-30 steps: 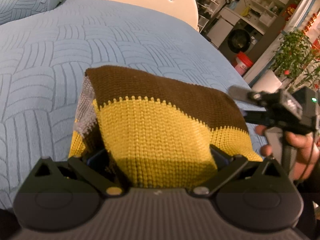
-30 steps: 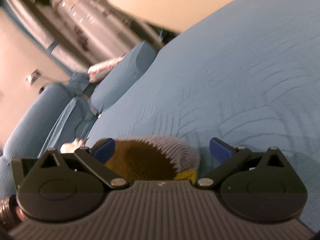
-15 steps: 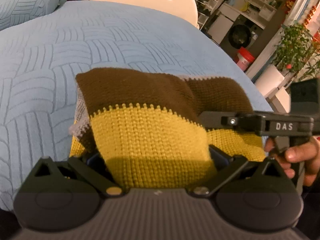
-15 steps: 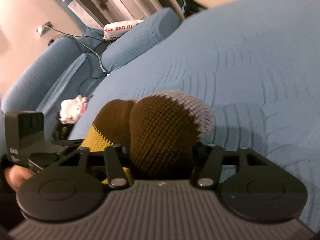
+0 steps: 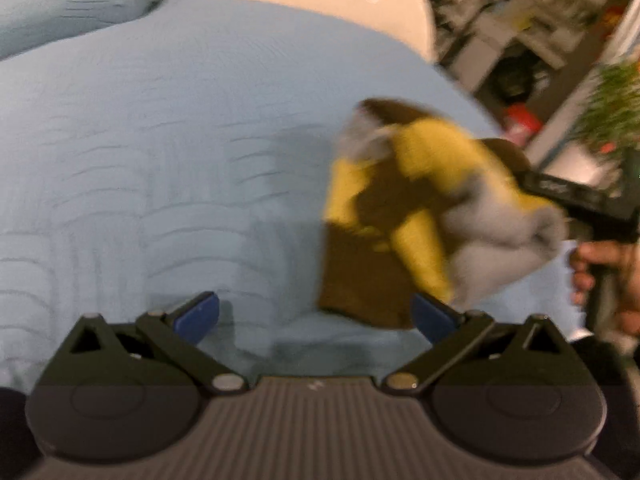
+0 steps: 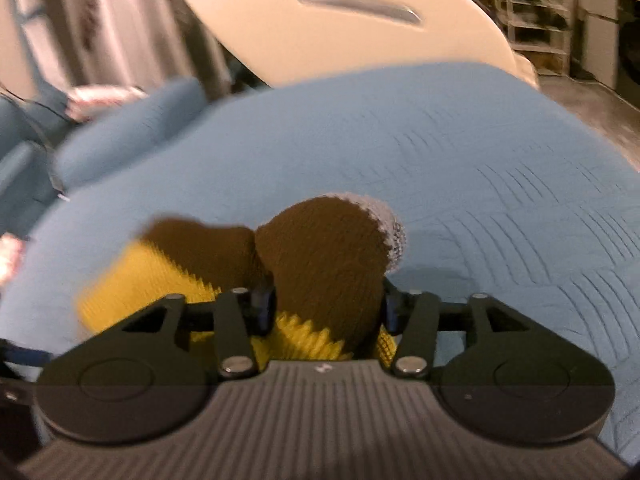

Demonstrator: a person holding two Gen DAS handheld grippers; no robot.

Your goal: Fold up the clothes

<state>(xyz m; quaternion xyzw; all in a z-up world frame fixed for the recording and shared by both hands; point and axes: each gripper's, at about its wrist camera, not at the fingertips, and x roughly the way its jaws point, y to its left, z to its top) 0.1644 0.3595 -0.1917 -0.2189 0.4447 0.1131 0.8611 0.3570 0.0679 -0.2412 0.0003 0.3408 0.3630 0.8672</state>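
Jaws above quilted blue bedspread (image 5: 160, 140)

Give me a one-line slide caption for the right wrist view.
Right gripper holds a bunched knit, brown, yellow and grey, above the blue bedspread, jaws opening.

Garment (image 6: 328, 264): coarse knitted cloth, matt, ribbed stitch texture, in brown, yellow and grey bands. Bed cover (image 5: 160, 128): light blue quilted cloth, matt, with stitched curved ridges across it. Pillow (image 5: 72, 12), upper left of the left wrist view: same blue quilted cloth. Left claw (image 5: 316, 316): matt black plastic links, shiny metal pivot pins, blue pads, ribbed grey housing. Right claw (image 6: 326, 308): identical finish. Headboard (image 6: 320, 28), upper centre: smooth cream panel, slight sheen.
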